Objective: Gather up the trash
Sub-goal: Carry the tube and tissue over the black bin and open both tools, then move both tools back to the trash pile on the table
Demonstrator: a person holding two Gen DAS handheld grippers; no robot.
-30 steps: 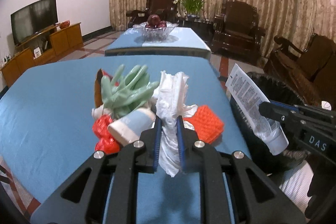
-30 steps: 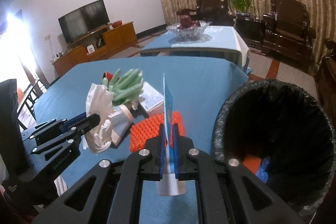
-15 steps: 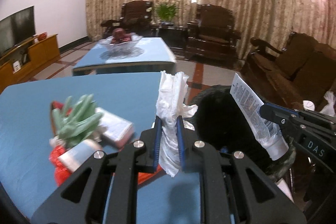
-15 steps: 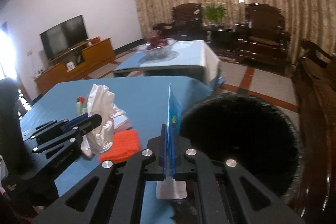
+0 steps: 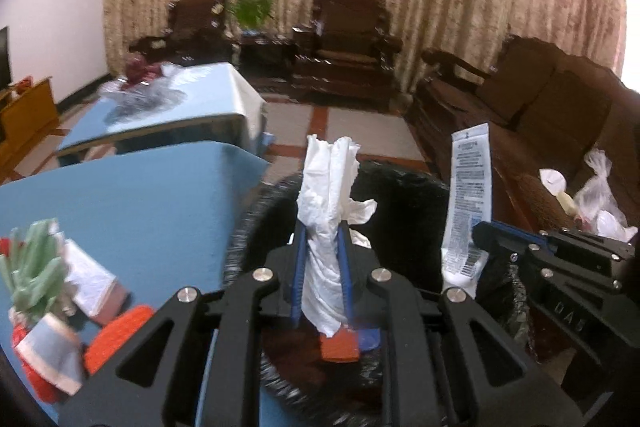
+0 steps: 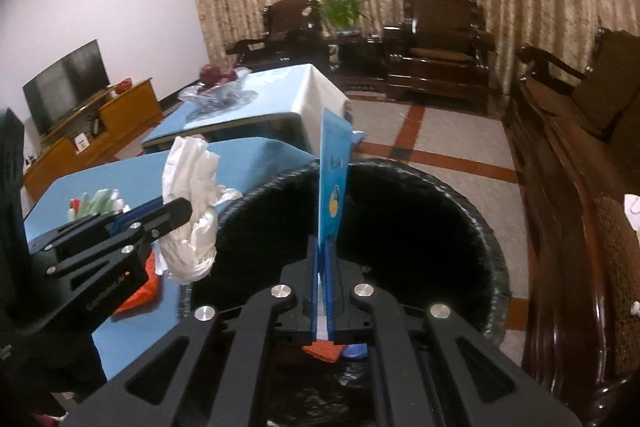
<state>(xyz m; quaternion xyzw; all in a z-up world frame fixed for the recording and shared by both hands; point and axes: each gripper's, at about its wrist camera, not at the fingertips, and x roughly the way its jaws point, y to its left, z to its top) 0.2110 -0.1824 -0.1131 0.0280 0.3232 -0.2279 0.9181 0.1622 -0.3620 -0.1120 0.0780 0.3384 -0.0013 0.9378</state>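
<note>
My left gripper (image 5: 321, 233) holds a crumpled white tissue (image 5: 326, 211) upright over the mouth of the black-lined trash bin (image 5: 244, 227). Its jaws are opening, and the tissue still sits between the pads. My right gripper (image 6: 324, 247) is shut on a flat blue-and-white tube (image 6: 334, 187), also above the bin (image 6: 484, 227). Each gripper shows in the other's view: the left one (image 6: 180, 213) with the tissue (image 6: 188, 195), the right one (image 5: 480, 231) with the tube (image 5: 468, 203). An orange scrap (image 5: 340, 347) and a blue one lie at the bin's bottom.
On the blue table (image 5: 140, 203) at the left lie a green glove (image 5: 36, 263), an orange mesh pad (image 5: 116, 331), a small box (image 5: 92, 287) and red wrapping. Beyond stand a second table with a fruit bowl (image 5: 140, 87), armchairs (image 5: 344, 43), and a sofa (image 5: 560, 115) with plastic bags.
Both grippers swung right, from over the table's trash heap to above the bin. The heap slid to the left edge of the views. Tissue and tube stayed gripped.
</note>
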